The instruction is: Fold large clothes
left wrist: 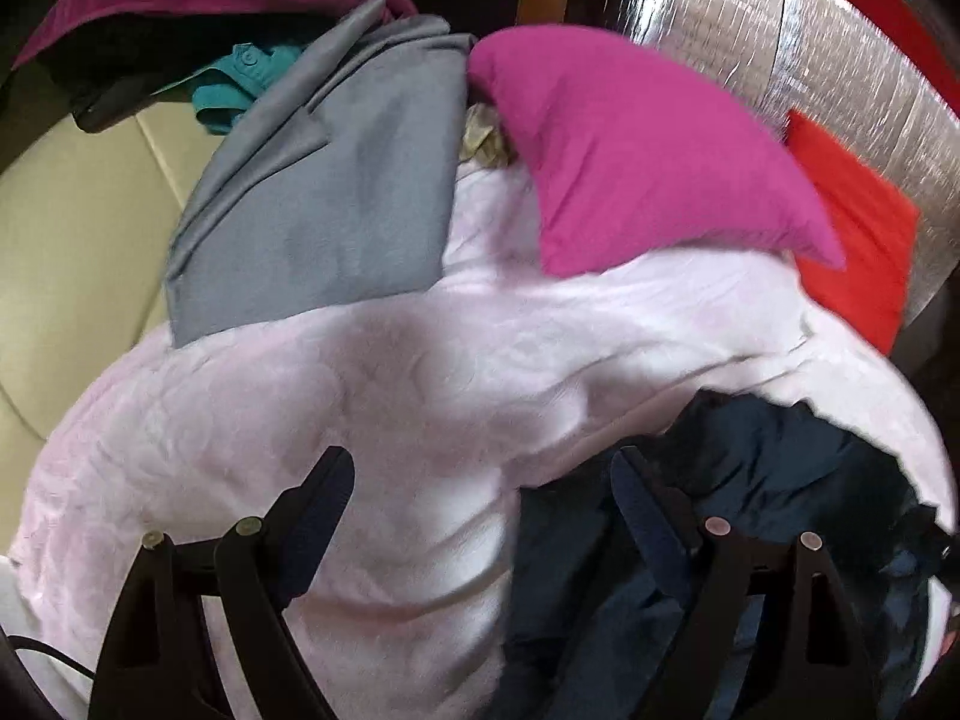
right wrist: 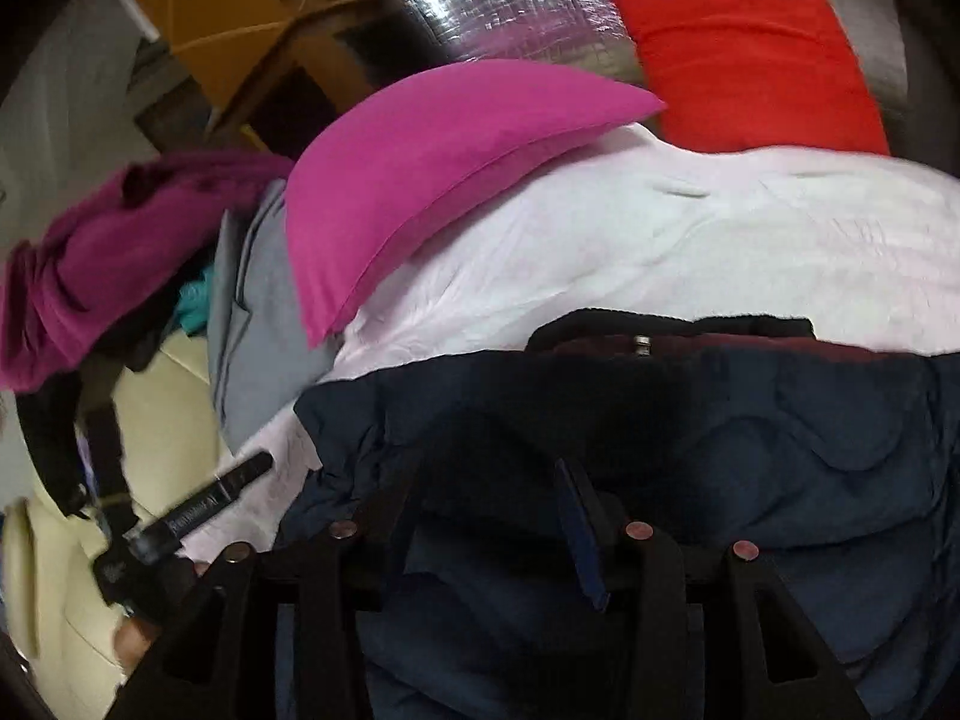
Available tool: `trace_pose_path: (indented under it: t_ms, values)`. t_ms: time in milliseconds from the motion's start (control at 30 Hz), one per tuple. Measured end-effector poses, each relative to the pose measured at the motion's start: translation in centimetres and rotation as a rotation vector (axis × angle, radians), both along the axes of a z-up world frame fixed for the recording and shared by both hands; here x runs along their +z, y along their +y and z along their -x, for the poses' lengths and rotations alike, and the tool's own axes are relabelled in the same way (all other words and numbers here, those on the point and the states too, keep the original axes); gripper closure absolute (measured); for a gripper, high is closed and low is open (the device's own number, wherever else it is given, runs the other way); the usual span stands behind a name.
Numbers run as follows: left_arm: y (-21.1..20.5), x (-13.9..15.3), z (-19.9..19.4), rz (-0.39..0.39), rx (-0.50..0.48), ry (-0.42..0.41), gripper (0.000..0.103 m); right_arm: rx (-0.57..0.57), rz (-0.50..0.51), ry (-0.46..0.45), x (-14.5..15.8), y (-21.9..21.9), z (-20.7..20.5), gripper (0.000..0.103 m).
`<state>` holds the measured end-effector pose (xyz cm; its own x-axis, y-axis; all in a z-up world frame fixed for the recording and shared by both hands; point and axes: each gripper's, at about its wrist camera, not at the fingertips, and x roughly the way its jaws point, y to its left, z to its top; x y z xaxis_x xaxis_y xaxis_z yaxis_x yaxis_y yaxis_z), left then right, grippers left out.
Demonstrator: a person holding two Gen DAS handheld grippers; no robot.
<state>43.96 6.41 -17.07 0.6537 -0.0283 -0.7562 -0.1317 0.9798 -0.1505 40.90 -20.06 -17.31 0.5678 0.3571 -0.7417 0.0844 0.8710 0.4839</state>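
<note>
A navy quilted jacket point(right wrist: 750, 450) lies spread on a pale pink blanket point(right wrist: 660, 252). My right gripper point(right wrist: 492, 468) hovers low over the jacket's near edge. Its jaws stand apart, the blue pad point(right wrist: 579, 534) of the right finger is bare, and a fold of navy cloth lies between them. In the left wrist view the jacket point(left wrist: 780, 480) shows at the lower right. My left gripper point(left wrist: 480, 468) is wide open over the blanket point(left wrist: 270, 420), its right finger by the jacket's edge. The right wrist view catches part of the left tool point(right wrist: 198, 516) and a hand point(right wrist: 135, 648).
A magenta pillow point(left wrist: 648, 150) and a red pillow point(left wrist: 858, 228) rest on the blanket's far side, against a silver foil surface point(left wrist: 750, 18). A grey garment point(left wrist: 324, 180), a teal one point(left wrist: 240, 84) and a magenta one point(right wrist: 108, 252) are heaped on the beige sofa point(left wrist: 72, 228).
</note>
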Motion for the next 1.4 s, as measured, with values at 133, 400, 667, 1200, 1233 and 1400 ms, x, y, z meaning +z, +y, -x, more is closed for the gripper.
trace_pose_path:
  t_ms: [133, 400, 667, 1200, 1233, 1400]
  values:
    - [-0.8, -0.4, -1.0, 0.086, -0.026, -0.022, 0.015, -0.141, -0.043, -0.044, 0.7, -5.1, 3.0, 0.031]
    - [-2.8, -1.5, -3.9, 0.097, -0.045, 0.025, 0.015, -0.566, -0.064, -0.015, -0.9, -21.3, 10.0, 0.027]
    - [-3.2, -3.2, -6.4, 0.073, -0.045, 0.099, 0.015, -0.538, -0.112, 0.123, -6.9, -24.5, 8.3, 0.027]
    - [-2.0, -3.1, -6.9, -0.051, 0.043, 0.139, 0.015, -0.567, -0.003, 0.150, -6.2, -23.0, 9.1, 0.046]
    - [-1.7, -2.4, -6.4, -0.051, 0.045, 0.123, 0.015, -0.572, 0.005, 0.130, -5.4, -22.8, 9.8, 0.042]
    - [-0.5, 1.5, -2.8, -0.105, 0.039, 0.062, 0.015, -0.554, 0.023, 0.029, -1.3, -21.3, 14.1, 0.037]
